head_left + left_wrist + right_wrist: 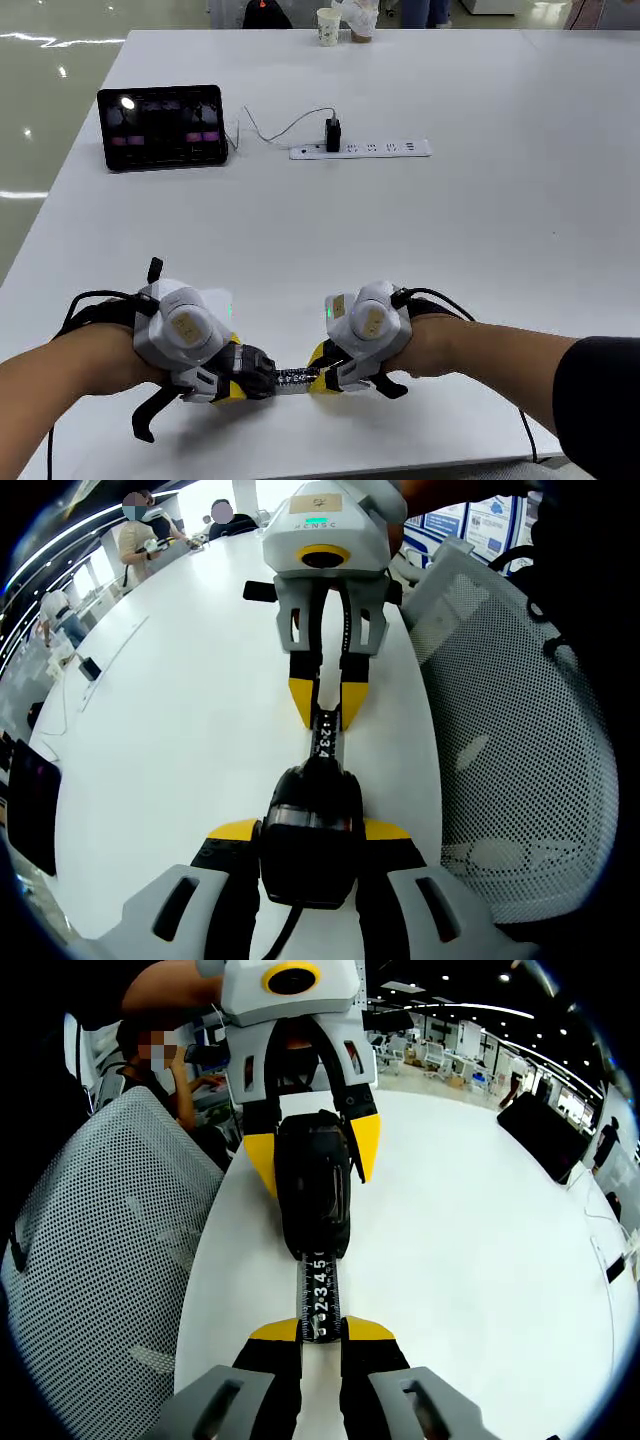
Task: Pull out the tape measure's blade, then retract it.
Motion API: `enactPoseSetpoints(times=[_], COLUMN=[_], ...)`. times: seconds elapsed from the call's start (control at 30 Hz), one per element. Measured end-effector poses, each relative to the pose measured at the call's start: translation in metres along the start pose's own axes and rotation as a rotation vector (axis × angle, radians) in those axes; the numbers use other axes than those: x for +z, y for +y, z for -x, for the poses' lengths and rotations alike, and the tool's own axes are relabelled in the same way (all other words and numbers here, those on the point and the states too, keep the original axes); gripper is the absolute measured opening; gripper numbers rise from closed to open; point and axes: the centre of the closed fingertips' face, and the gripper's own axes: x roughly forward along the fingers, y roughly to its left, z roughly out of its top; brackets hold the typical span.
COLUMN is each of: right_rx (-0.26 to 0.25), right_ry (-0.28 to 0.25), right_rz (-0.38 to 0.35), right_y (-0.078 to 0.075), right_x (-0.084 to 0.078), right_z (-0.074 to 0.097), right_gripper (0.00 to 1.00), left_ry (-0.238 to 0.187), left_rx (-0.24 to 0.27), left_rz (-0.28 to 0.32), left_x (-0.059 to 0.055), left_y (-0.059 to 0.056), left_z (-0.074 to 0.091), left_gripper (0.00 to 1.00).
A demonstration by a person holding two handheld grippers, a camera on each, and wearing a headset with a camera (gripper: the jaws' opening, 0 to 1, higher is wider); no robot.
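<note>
now the left gripper (240, 374) clamps the black tape measure (312, 830), and the right gripper (322, 378) pinches the tip of its short drawn-out blade (320, 1295), both well apart from the power strip (360, 150).

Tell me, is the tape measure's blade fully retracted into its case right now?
No, a short numbered stretch of the blade runs from the case to the right tool, which pinches its end.

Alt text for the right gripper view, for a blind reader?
The right gripper pinches the tip of a short pulled-out blade, while the left gripper opposite clamps the black tape measure case over a white table.
</note>
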Motion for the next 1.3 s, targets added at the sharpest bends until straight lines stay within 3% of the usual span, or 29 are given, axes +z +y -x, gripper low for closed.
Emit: enactPoseSetpoints(times=[1.3], right_rx=[-0.006], right_ry=[0.011], right_rz=[-0.013], right_y=[0.001], right_x=[-0.025], right_z=[0.020], right_gripper=[0.10], left_ry=[-0.001], left_rx=[-0.004], left_rz=[0.009], left_x=[0.003], left_y=[-0.001], left_z=[-0.002], left_gripper=[0.31])
